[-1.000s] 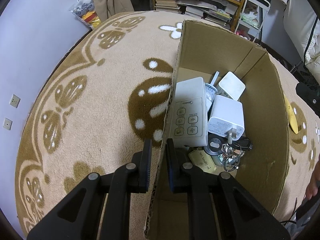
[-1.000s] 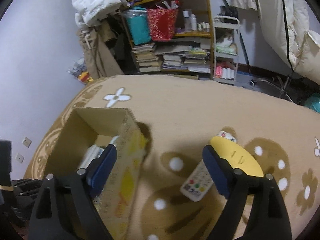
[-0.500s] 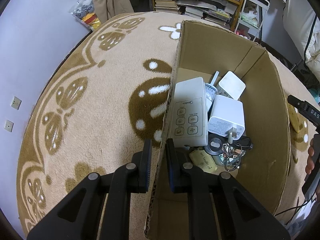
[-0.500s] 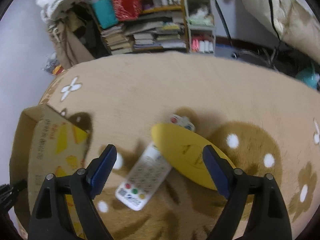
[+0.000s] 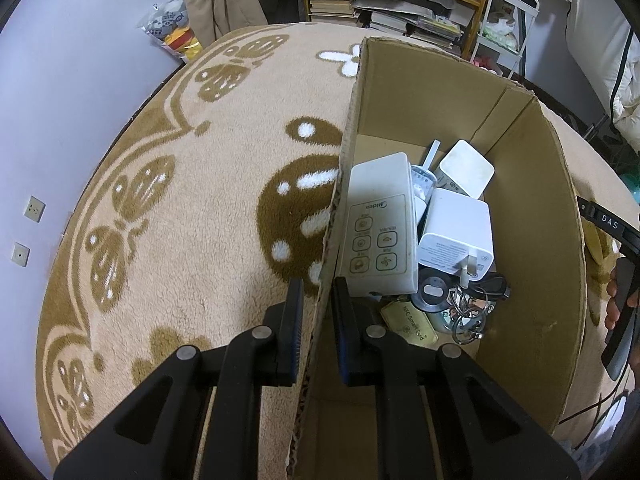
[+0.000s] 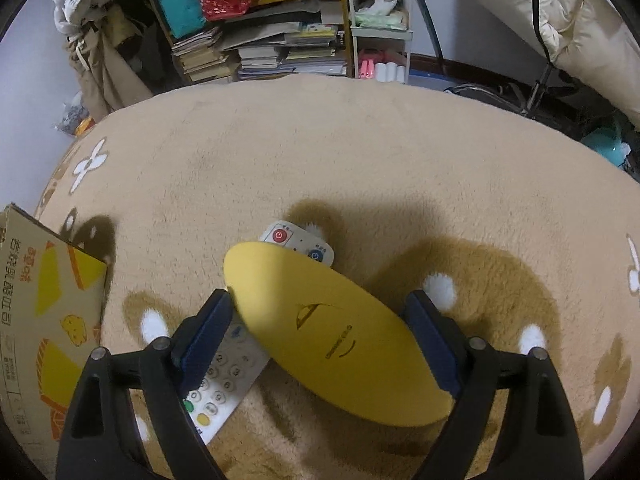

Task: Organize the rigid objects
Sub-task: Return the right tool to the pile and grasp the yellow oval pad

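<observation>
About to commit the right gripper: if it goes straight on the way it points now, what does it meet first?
Most likely the yellow oval object, which lies between the open fingers of the right gripper. It rests across a white remote on the carpet. Depth is unclear.

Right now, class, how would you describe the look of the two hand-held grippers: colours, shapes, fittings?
Both the left gripper and the right gripper have matte black angular arms with cut-out openings, round silver pins at the joints, and flat jaws faced with ridged dark blue pads. No cables show on them.

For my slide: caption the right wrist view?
Open right gripper straddles yellow oval plastic case lying across white remote control.
</observation>
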